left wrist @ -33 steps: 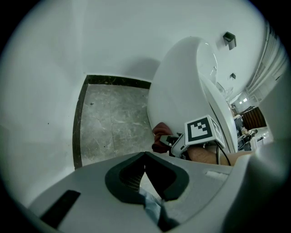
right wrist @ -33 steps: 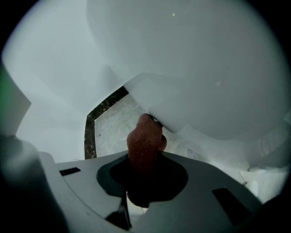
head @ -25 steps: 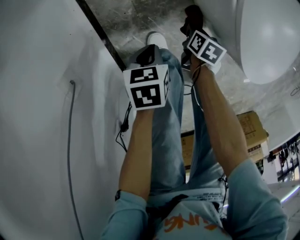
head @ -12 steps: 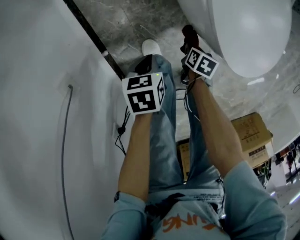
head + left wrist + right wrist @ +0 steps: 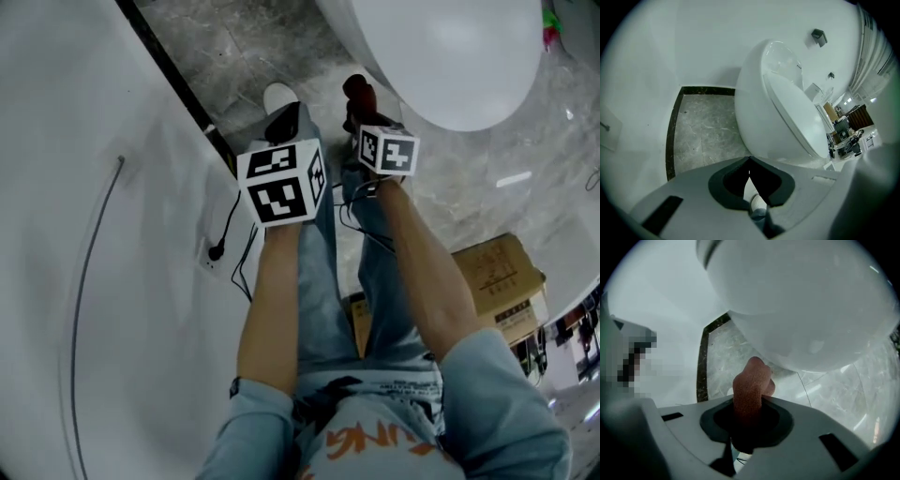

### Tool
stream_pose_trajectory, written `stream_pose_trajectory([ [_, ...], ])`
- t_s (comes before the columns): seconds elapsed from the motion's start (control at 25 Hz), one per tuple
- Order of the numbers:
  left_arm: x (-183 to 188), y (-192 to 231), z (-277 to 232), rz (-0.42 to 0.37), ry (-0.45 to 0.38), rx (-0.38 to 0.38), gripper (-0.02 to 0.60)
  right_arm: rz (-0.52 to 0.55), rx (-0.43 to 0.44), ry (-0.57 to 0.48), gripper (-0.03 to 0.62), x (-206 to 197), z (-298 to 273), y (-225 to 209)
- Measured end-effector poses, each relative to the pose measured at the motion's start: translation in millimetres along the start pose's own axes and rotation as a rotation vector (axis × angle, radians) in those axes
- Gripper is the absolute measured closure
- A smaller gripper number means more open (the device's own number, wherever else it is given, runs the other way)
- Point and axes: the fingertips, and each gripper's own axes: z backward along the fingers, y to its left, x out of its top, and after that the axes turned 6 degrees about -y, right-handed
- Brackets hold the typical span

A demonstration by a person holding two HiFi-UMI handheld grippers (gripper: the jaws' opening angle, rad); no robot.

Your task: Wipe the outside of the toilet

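The white toilet (image 5: 450,56) fills the top right of the head view, its rounded bowl (image 5: 801,305) looming over the right gripper view. My right gripper (image 5: 361,108) is shut on a reddish-brown cloth (image 5: 750,385), which sticks up from the jaws just below the bowl's underside. I cannot tell whether the cloth touches the bowl. My left gripper (image 5: 284,122) hangs to the left, apart from the toilet, jaws closed with nothing between them. The left gripper view shows the toilet (image 5: 778,117) from the side, lid down.
A white wall (image 5: 94,244) with a cable and a plug (image 5: 216,251) runs along the left, edged by a dark skirting strip (image 5: 178,80). The floor (image 5: 244,47) is grey marble. A cardboard box (image 5: 497,272) lies at the right. The person's shoe (image 5: 278,97) stands below the grippers.
Both grippers have shifted left in the head view, and more of the toilet bowl has come into view. The cloth stays in the right gripper.
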Motion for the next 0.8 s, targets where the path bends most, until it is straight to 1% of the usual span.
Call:
stream_pose_trajectory([
  [0.08,-6.9,-10.1,12.8,0.012,-0.024,0.018,0.581,0.092,0.076,-0.011,0.542,-4.9,17.5,14.9],
  [0.16,-11.5,-18.6,28.8,0.027,-0.056,0.042,0.58,0.171,0.143,-0.05,0.542,1.4,42.2,31.2],
  [0.36,-7.8,-49.6,84.9,0.076,-0.177,0.111,0.581,0.332,0.269,-0.193,0.542,41.2,123.2,61.8],
  [0.48,-5.1,-76.5,122.5,0.093,-0.237,0.127,0.581,0.36,0.299,-0.259,0.542,53.9,175.4,70.8],
  [0.6,2.3,-101.6,161.1,0.124,-0.291,0.127,0.581,0.369,0.306,-0.312,0.54,65.6,227.3,74.4],
  [0.72,29.4,-120.4,200.6,0.16,-0.369,0.135,0.581,0.403,0.318,-0.377,0.54,94.3,277.3,78.6],
  [0.8,52.9,-136.8,226.6,0.152,-0.425,0.13,0.581,0.42,0.338,-0.432,0.54,116.9,313.4,84.7],
])
